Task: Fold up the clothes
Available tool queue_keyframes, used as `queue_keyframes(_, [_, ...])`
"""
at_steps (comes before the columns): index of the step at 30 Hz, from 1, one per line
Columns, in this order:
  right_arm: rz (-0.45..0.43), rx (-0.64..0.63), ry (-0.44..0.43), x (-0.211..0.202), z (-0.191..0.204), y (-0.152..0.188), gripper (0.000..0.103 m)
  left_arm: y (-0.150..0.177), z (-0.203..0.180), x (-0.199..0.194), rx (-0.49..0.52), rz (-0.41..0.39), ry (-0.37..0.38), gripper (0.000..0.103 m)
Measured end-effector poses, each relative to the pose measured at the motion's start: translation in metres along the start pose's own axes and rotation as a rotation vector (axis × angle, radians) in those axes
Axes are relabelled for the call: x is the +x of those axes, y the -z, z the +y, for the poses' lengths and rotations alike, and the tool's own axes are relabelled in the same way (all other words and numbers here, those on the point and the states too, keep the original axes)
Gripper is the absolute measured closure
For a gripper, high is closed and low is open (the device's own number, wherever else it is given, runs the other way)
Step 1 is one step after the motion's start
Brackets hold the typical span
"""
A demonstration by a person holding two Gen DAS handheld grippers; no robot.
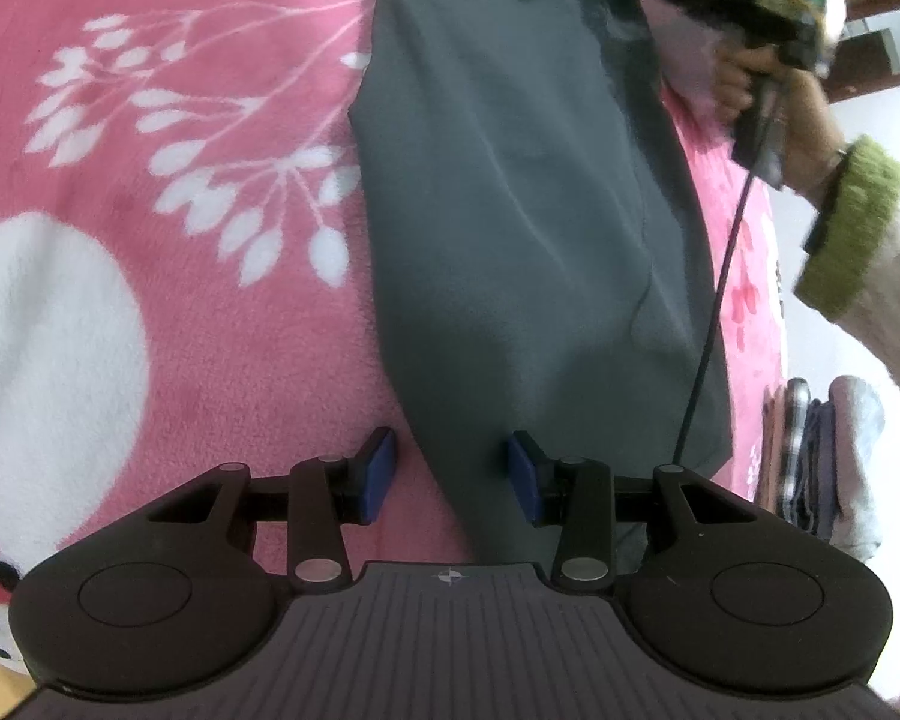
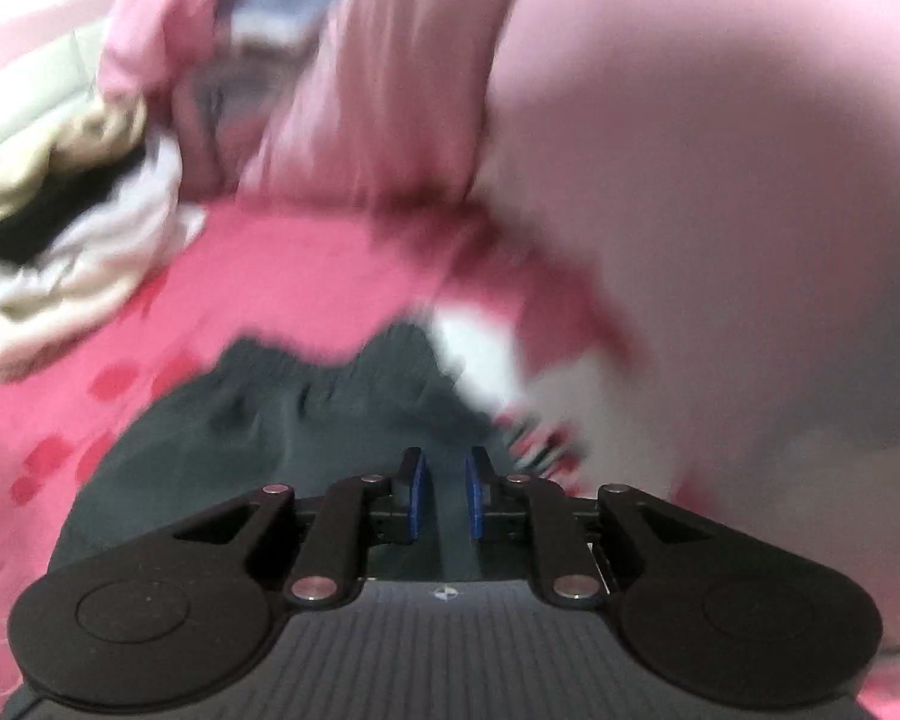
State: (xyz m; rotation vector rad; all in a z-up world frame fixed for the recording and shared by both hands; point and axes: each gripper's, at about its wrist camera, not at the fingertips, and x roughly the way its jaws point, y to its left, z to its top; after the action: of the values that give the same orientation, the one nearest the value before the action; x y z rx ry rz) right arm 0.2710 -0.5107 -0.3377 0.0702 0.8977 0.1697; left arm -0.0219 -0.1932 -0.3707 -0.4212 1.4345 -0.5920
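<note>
A dark grey garment lies stretched out long and narrow on a pink blanket with white leaves, smooth apart from a few soft creases, and it looks already doubled lengthwise (trousers, I would guess, though I cannot be sure). The step in hand seems to be taking hold of its two ends for a fold across the middle. The left tool hangs over the near end with its jaws standing apart at a middling width, one pad above the blanket and the other above the cloth, gripping nothing. The right tool is at the far end, its jaws narrow with a slim gap and grey fabric showing beneath them; its own view is too blurred to tell whether the pads pinch anything. The person's right hand, in a green-cuffed sleeve, carries it. Next, I judge, each tool must close on an end edge and bring one end over the other, kept square. A stack of folded clothes sits off to the right, and a loose heap of clothes lies beyond.
</note>
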Motion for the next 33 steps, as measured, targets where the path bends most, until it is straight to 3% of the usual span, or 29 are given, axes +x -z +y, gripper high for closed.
queue_keyframes(2, [0.064, 0.042, -0.011, 0.020, -0.003, 0.004, 0.087, -0.001, 0.002, -0.001, -0.010, -0.002, 0.009, 0.062])
queue_keyframes(5, [0.046, 0.067, -0.005, 0.010, 0.001, 0.002, 0.087, 0.000, 0.006, -0.003, -0.020, -0.004, 0.026, 0.062])
queue_keyframes(10, [0.015, 0.096, -0.038, -0.047, 0.003, 0.014, 0.083, -0.001, 0.010, -0.003, -0.042, -0.009, 0.061, 0.062])
queue_keyframes(14, [0.046, 0.164, -0.124, -0.098, 0.001, 0.034, 0.081, 0.001, 0.017, -0.006, -0.055, -0.028, 0.097, 0.062])
queue_keyframes(23, [0.095, 0.275, -0.269, -0.219, 0.045, 0.107, 0.079, -0.003, 0.023, -0.005, -0.037, -0.002, 0.150, 0.062])
queue_keyframes(30, [0.204, 0.495, -0.407, -0.245, 0.101, 0.167, 0.076, -0.006, 0.018, -0.005, 0.000, 0.005, 0.149, 0.062])
queue_keyframes(33, [0.229, 0.495, -0.409, -0.249, 0.127, 0.183, 0.075, -0.005, 0.018, -0.010, 0.007, 0.001, 0.134, 0.062])
